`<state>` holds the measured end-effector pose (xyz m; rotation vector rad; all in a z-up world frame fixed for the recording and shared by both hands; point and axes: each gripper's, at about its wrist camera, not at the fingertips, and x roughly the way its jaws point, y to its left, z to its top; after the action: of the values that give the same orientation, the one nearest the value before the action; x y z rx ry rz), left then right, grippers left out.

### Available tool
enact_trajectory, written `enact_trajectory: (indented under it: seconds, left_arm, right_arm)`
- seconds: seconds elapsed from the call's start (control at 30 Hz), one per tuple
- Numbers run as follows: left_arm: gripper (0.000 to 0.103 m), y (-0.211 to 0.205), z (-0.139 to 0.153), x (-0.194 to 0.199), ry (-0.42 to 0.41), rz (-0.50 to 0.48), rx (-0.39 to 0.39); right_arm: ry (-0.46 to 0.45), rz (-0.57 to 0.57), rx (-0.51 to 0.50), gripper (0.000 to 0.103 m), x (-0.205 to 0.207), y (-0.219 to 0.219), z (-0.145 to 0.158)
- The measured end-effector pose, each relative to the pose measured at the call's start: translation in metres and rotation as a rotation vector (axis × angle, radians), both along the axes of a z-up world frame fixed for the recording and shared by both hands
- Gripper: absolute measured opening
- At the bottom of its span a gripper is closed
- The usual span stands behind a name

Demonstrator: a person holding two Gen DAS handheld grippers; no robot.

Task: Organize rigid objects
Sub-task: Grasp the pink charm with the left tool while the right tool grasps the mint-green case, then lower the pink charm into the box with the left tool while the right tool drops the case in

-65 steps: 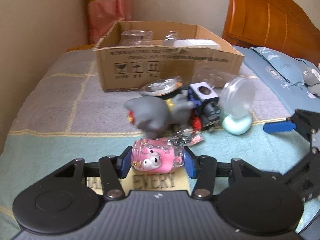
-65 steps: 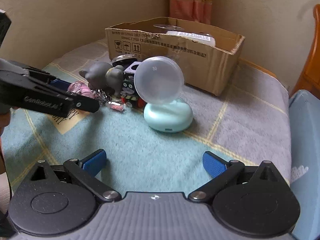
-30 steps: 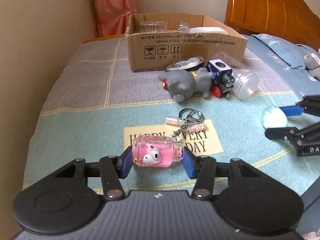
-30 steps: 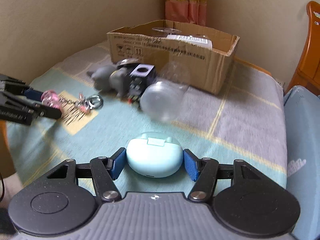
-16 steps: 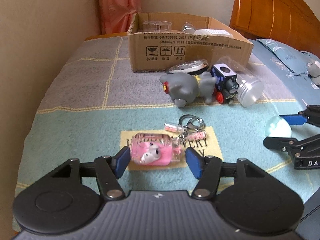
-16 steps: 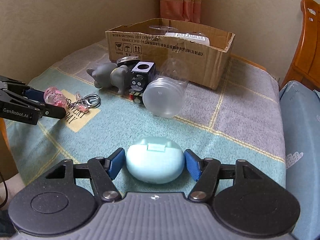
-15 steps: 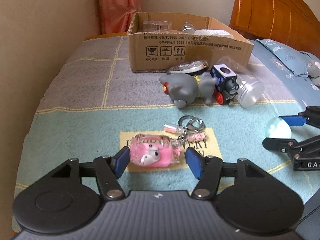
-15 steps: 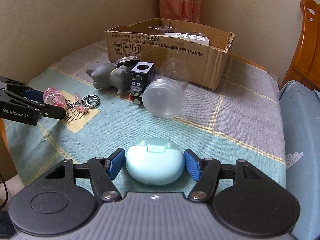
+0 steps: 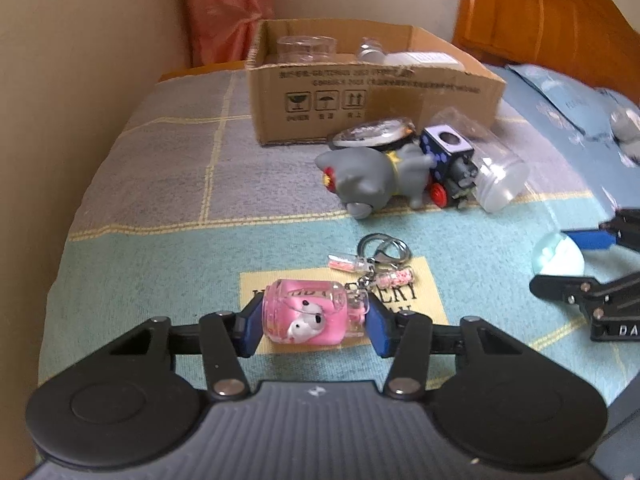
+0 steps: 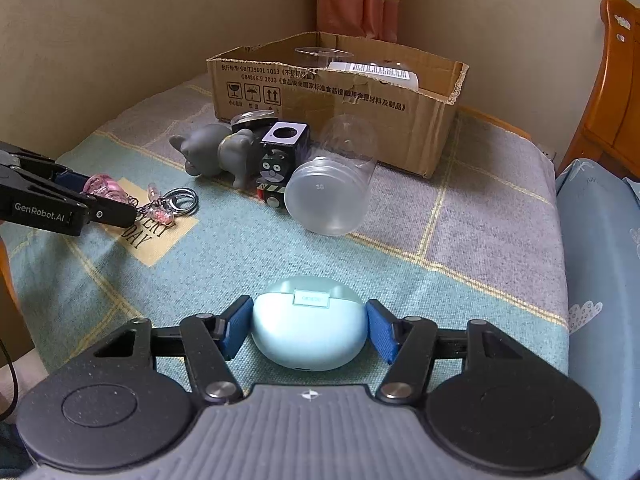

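Observation:
My left gripper (image 9: 310, 322) has its blue pads on the two ends of a pink keychain bottle (image 9: 308, 317) that lies on the yellow patch of the blanket; its ring and charms (image 9: 376, 260) trail ahead. It also shows in the right wrist view (image 10: 104, 186). My right gripper (image 10: 308, 330) has its pads around a mint earbud case (image 10: 310, 322) with slim gaps at both sides. The case also shows in the left wrist view (image 9: 558, 260).
An open cardboard box (image 9: 372, 88) with clear containers stands at the back; it also shows in the right wrist view (image 10: 340, 100). In front of it lie a grey cat toy (image 9: 372, 178), a black toy cube (image 10: 282, 152) and a clear jar (image 10: 332, 184). A wooden headboard (image 9: 540, 12) and blue pillow (image 10: 600, 260) are to the right.
The left gripper opened half a second ago with the pink bottle on the blanket, and now its pads are against the bottle again. The right pads have eased slightly off the earbud case.

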<state>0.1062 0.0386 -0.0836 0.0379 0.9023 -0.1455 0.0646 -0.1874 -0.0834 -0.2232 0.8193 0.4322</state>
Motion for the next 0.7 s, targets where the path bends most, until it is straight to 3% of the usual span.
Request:
enact_trajectory:
  seconds: [0.43,0.7]
  left_arm:
    - [0.05,-0.015,0.051,0.016,0.003,-0.216,0.07]
    - [0.05,-0.021,0.081,0.024,-0.017,-0.287,0.083]
  right_arm:
    - [0.014,0.072,0.018,0.066,0.006,-0.011,0.03]
    - [-0.002,0.117,0.002,0.066,0.013,-0.013,0.051]
